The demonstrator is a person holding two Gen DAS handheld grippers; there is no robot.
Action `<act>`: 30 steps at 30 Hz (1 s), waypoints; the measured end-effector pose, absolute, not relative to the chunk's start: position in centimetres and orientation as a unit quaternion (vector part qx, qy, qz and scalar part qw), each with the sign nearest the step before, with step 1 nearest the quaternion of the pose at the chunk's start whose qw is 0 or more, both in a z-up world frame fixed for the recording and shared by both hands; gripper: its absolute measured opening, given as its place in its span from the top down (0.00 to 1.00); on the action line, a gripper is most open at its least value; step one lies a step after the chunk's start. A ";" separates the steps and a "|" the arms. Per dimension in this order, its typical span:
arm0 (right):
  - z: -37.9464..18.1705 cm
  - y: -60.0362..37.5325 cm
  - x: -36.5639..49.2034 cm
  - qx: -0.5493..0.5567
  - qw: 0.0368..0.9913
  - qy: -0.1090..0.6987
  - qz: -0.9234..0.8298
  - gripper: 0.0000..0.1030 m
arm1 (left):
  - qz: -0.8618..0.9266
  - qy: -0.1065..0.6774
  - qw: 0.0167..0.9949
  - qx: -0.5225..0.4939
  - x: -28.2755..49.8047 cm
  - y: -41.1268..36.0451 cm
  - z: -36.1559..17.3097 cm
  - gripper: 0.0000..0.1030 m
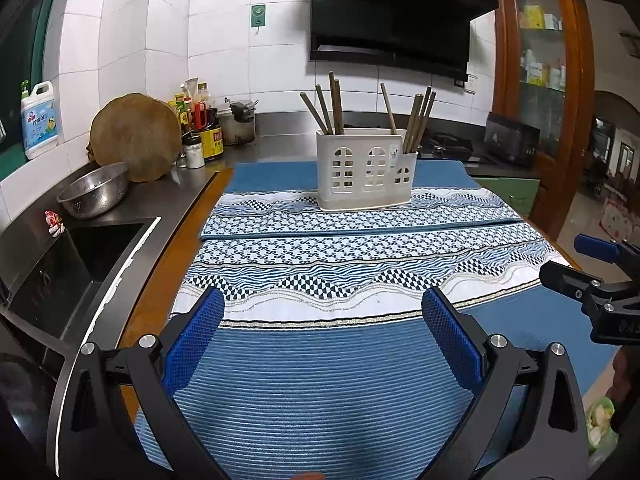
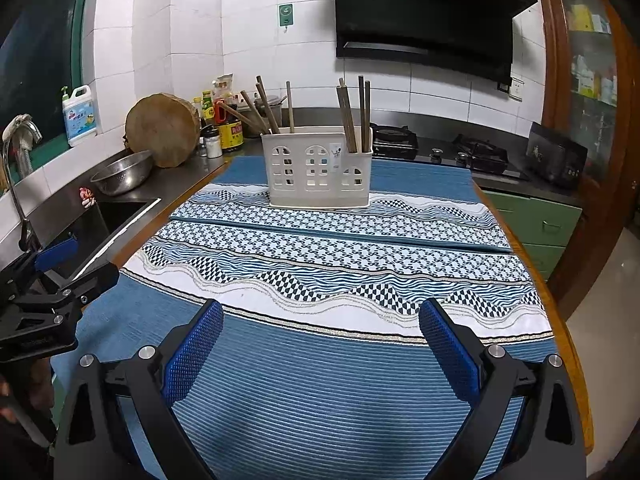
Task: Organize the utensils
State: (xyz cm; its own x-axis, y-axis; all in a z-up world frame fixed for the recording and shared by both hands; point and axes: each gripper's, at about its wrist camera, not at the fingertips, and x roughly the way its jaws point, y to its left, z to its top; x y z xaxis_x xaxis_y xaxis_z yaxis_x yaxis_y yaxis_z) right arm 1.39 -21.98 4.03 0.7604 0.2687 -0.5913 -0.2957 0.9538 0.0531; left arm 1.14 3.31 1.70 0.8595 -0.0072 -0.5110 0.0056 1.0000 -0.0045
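Observation:
A white plastic utensil holder (image 1: 366,170) (image 2: 318,168) with window-shaped cutouts stands on the far blue patterned mat. Several brown chopsticks (image 1: 330,106) (image 2: 354,114) stick up out of it, some at its left end, some at its right. My left gripper (image 1: 322,312) is open over the near mat, well short of the holder, with nothing between its blue pads. My right gripper (image 2: 320,322) is open and empty too, low over the same mat. Each gripper shows at the edge of the other's view: right gripper (image 1: 600,276), left gripper (image 2: 60,276).
Two blue patterned mats (image 1: 360,248) (image 2: 340,252) cover a wooden table. A sink (image 1: 80,248) with a steel colander (image 1: 96,190), a round chopping block (image 1: 136,136) and sauce bottles (image 1: 202,128) lie left. A gas stove (image 2: 440,148) and cabinet (image 2: 532,224) stand behind and right.

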 end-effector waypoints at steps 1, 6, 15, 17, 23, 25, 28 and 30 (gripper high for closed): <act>4.0 -22.0 1.4 -0.021 0.938 0.312 0.151 0.08 | -0.003 0.265 0.964 0.000 1.1 3.2 1.7 0.05; 3.9 -21.9 1.4 -0.019 0.938 0.313 0.151 0.08 | -0.005 0.266 0.964 0.002 1.1 3.1 1.6 0.05; 4.0 -21.9 1.4 -0.018 0.937 0.312 0.155 0.08 | -0.005 0.265 0.964 0.006 1.0 2.9 1.6 0.05; 4.0 -21.8 1.3 -0.019 0.937 0.312 0.155 0.08 | -0.005 0.265 0.964 0.006 1.0 2.9 1.6 0.05; 4.0 -21.7 1.2 -0.018 0.937 0.311 0.155 0.08 | -0.005 0.266 0.964 0.006 1.0 2.9 1.6 0.05; 4.0 -21.7 1.2 -0.018 0.937 0.312 0.156 0.08 | -0.005 0.266 0.964 0.007 1.0 2.8 1.6 0.05; 4.0 -21.7 1.2 -0.018 0.937 0.312 0.156 0.08 | -0.005 0.266 0.964 0.007 1.0 2.8 1.6 0.05; 4.0 -21.7 1.1 -0.017 0.937 0.311 0.156 0.08 | -0.005 0.266 0.964 0.008 1.0 2.7 1.6 0.05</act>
State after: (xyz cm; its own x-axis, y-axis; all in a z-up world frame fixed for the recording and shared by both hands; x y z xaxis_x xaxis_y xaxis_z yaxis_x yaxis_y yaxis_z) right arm 1.14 -21.73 4.03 0.7577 0.2815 -0.5888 -0.3026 0.9509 0.0652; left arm 1.02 2.73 1.64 0.8585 -0.0048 -0.5128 0.0134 0.9998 0.0129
